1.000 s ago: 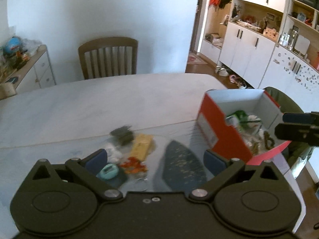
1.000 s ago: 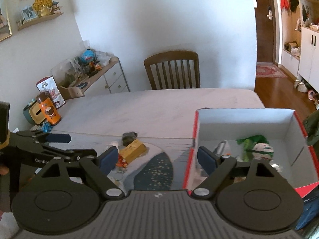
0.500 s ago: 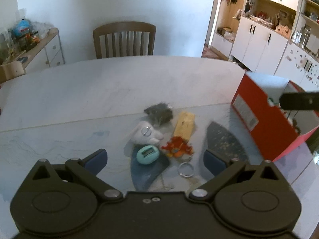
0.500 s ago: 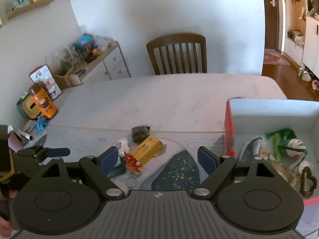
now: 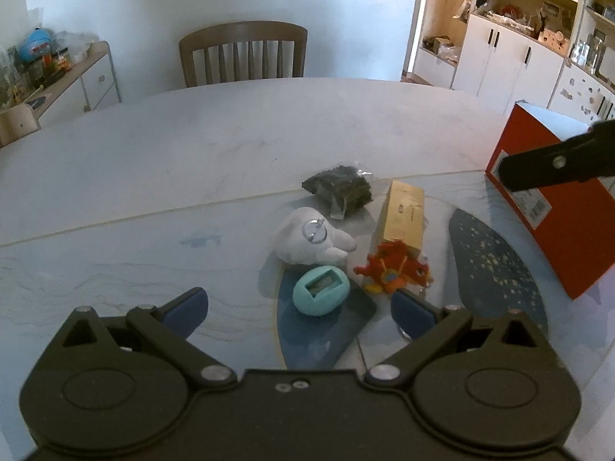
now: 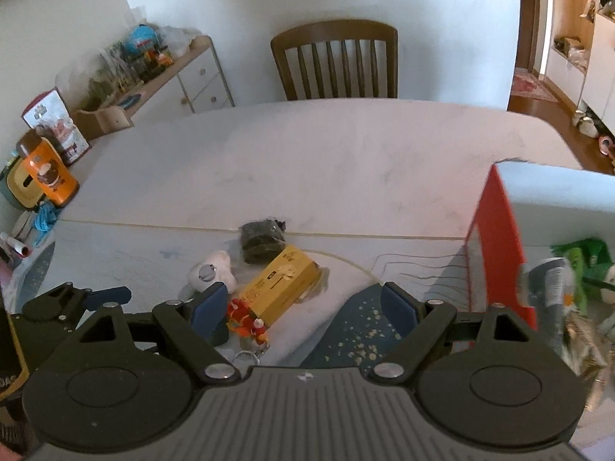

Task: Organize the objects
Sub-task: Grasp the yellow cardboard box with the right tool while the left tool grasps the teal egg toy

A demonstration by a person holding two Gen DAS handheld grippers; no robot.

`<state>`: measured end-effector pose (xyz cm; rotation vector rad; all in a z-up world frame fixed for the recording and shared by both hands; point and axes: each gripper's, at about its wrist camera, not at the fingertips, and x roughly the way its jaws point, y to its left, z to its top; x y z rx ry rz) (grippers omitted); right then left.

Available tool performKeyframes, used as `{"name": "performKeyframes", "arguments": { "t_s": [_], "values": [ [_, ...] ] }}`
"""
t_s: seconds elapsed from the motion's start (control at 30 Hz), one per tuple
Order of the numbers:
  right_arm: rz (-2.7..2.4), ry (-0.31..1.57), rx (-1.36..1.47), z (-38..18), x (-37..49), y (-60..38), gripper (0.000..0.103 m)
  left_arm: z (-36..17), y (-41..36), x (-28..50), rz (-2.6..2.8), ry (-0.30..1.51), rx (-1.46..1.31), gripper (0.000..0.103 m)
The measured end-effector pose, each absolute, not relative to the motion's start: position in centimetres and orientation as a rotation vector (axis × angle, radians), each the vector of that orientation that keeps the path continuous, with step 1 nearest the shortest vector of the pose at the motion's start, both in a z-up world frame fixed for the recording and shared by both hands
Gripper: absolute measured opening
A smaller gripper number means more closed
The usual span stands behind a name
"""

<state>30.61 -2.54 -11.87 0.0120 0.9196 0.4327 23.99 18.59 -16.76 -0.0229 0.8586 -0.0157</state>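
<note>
A small heap lies on the table: a teal egg-shaped gadget (image 5: 321, 290), a white plush (image 5: 311, 236), a red-orange plush keychain (image 5: 394, 267), a yellow box (image 5: 403, 216) and a dark packet (image 5: 340, 187). My left gripper (image 5: 300, 313) is open, its fingers on either side of the teal gadget. My right gripper (image 6: 305, 307) is open over the yellow box (image 6: 282, 284) and the red-orange keychain (image 6: 246, 319). The red box (image 6: 499, 246) stands at the right with several items inside. The right gripper's finger crosses the left wrist view in front of the red box (image 5: 561, 230).
A wooden chair (image 6: 336, 61) stands at the far side of the table (image 6: 326, 161). A sideboard (image 6: 161, 77) with clutter runs along the left wall; an orange jar (image 6: 46, 173) sits at the table's left edge. White cupboards (image 5: 511, 57) fill the right.
Both grippers have swung left, away from the red box and toward the heap of small items. The heap now lies close in front of both sets of fingers.
</note>
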Motion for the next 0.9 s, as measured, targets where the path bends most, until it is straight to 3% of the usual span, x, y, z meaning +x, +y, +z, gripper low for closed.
{"name": "performKeyframes", "arguments": {
  "t_s": [0.73,0.9],
  "values": [
    [0.365,1.062,0.012,-17.3,36.4,2.9,0.086,-18.8,18.5,25.2,0.005,0.885,-0.091,0.072],
    [0.343,1.096,0.016,-18.2,37.0,3.4,0.079,-19.0,18.2,25.0,-0.014,0.887,-0.095,0.065]
  ]
}}
